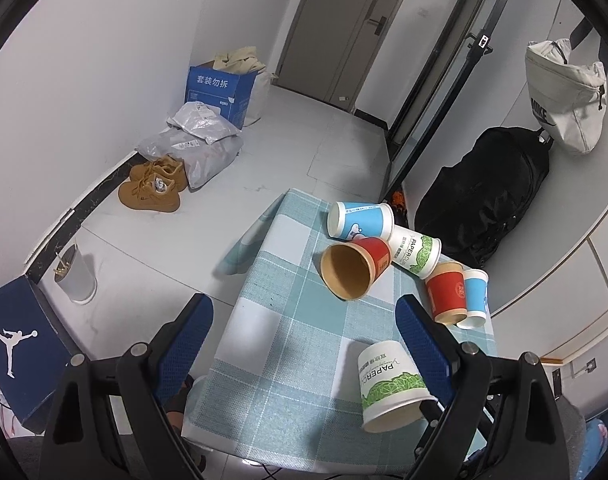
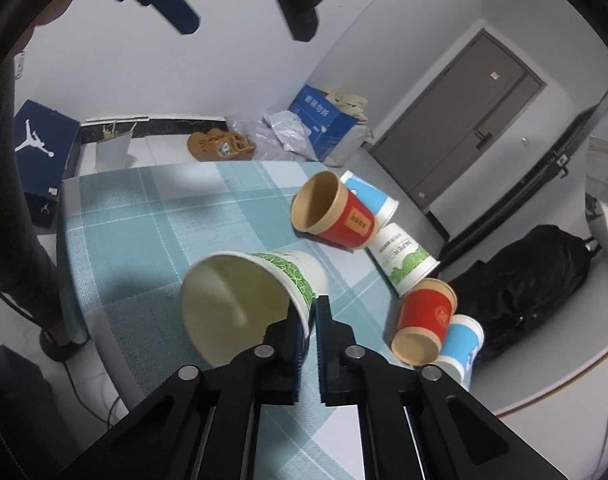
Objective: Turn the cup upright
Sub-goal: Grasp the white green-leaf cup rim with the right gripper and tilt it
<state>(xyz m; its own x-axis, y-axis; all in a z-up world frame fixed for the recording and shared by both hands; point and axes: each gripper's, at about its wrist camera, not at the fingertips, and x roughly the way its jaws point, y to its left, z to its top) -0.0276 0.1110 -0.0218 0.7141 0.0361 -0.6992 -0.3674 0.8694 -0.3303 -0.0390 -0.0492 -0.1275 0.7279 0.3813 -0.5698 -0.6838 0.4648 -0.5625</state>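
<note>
Six paper cups showed on the small table covered in a blue-green checked cloth (image 2: pixel 143 216), with the room's clutter at the left: a dark blue shoebox with a white jumping-figure logo (image 2: pixel 39 140), a pair of tan suede shoes (image 2: pixel 219 144) on the pale floor, and a blue cardboard carton (image 2: pixel 324 120) against the wall; the left gripper (image 1: pixel 304 320) hung over the near end of the table with its blue-padded fingers (image 1: pixel 183 340) spread wide and nothing between them; the white paper cup with a green leaf band (image 2: pixel 255 296) was tilted, its open mouth turned toward the right wrist camera; the right gripper (image 2: pixel 312 332) was closed almost fully, pinching that cup's rim wall between its pads; farther right lay the others, all on their sides: a red paper cup with a tan lining (image 2: pixel 332 212) resting against a white and sky-blue paper cup (image 2: pixel 370 196), then a second white cup with a green band (image 2: pixel 404 256), a second red cup (image 2: pixel 424 320) and a second sky-blue cup (image 2: pixel 460 344) touching it near the table edge; a black backpack (image 2: pixel 532 280) sat on the floor beyond.
</note>
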